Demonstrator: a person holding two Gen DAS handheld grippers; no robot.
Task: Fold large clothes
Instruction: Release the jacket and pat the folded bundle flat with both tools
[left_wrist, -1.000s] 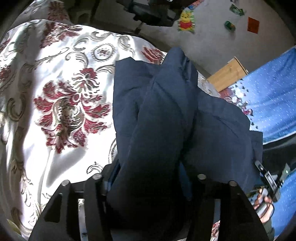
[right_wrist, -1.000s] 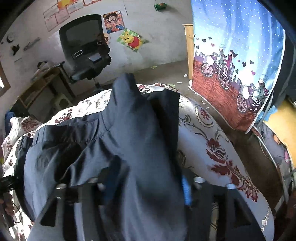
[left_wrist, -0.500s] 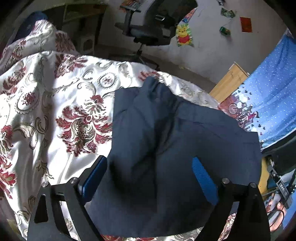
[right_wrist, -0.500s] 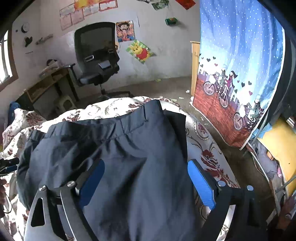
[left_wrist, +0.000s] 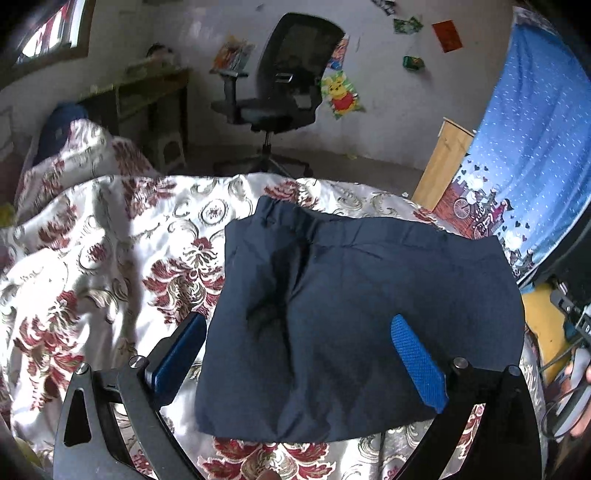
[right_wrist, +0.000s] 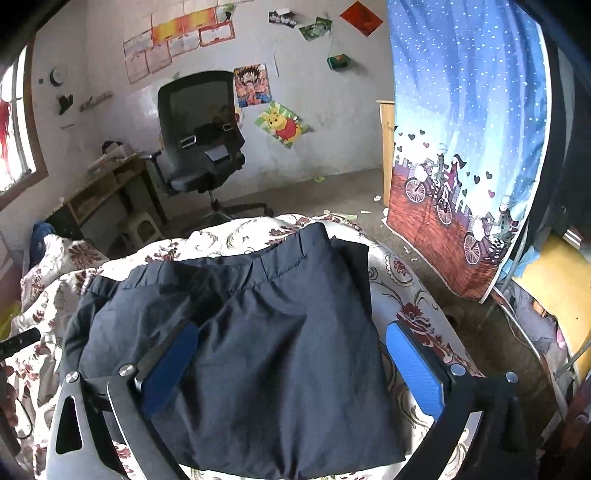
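A dark navy garment (left_wrist: 354, 325) lies folded into a rough rectangle on a bed with a white and red floral cover (left_wrist: 110, 266). It also shows in the right wrist view (right_wrist: 258, 332), with its waistband at the far edge. My left gripper (left_wrist: 295, 328) is open and empty, raised above the garment's near left part. My right gripper (right_wrist: 291, 339) is open and empty, above the garment's near right part. Nothing is held between the blue pads (left_wrist: 417, 362) of either gripper.
A black office chair (left_wrist: 288, 92) and a wooden desk (left_wrist: 147, 92) stand beyond the bed. A blue patterned curtain (right_wrist: 461, 147) hangs at the right, beside a wooden board (left_wrist: 443, 162). The bed's right edge (right_wrist: 424, 314) drops to the floor.
Both grippers held the bunched garment a second ago. They have opened, let it drop flat on the bed, and pulled back and up from it.
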